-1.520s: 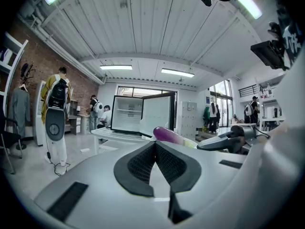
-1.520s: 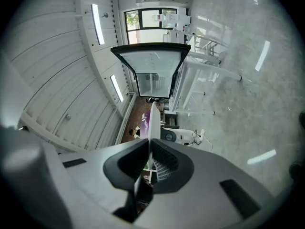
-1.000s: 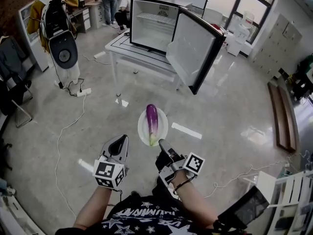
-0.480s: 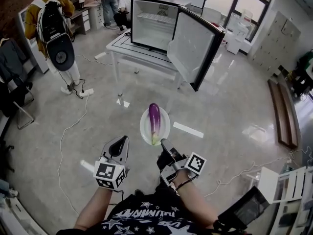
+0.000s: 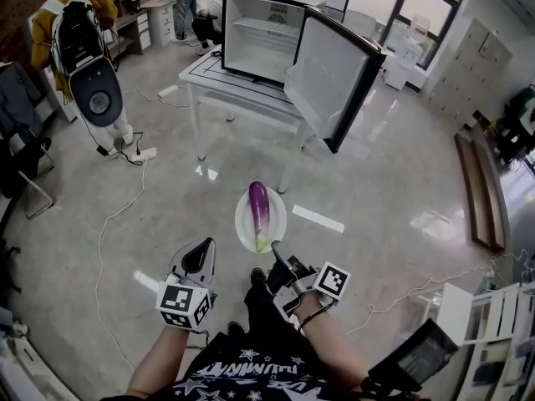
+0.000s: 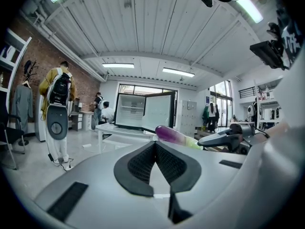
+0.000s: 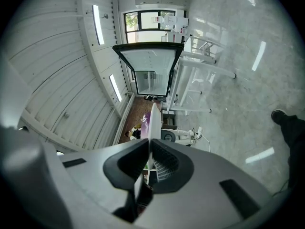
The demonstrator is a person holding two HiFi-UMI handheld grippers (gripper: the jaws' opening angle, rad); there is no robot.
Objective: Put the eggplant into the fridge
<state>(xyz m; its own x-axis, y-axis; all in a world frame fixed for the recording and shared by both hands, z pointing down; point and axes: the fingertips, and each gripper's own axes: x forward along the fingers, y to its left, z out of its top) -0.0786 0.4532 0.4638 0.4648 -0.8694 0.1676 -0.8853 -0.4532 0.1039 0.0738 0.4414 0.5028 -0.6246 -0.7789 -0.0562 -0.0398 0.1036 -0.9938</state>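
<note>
A purple eggplant (image 5: 260,208) with a green stem end lies on a white plate (image 5: 243,220) held above the floor. My right gripper (image 5: 277,247) is shut on the plate's near rim; in the right gripper view the plate (image 7: 154,120) shows edge-on between the jaws, with the eggplant (image 7: 145,119) beside it. My left gripper (image 5: 200,254) hangs left of the plate, shut on nothing (image 6: 154,145). The eggplant (image 6: 173,136) shows past it. The fridge (image 5: 262,34) stands open and empty on a white table (image 5: 219,85), its door (image 5: 332,80) swung right.
A person with a backpack device (image 5: 84,44) stands at the far left, others by desks behind the fridge. Cables and a power strip (image 5: 143,154) lie on the floor. A chair (image 5: 25,170) is at the left, a white rack (image 5: 493,316) at the lower right.
The plate with the eggplant stays in my right gripper. My dark shoe has come into view under the plate. The backpack person has shifted left.
</note>
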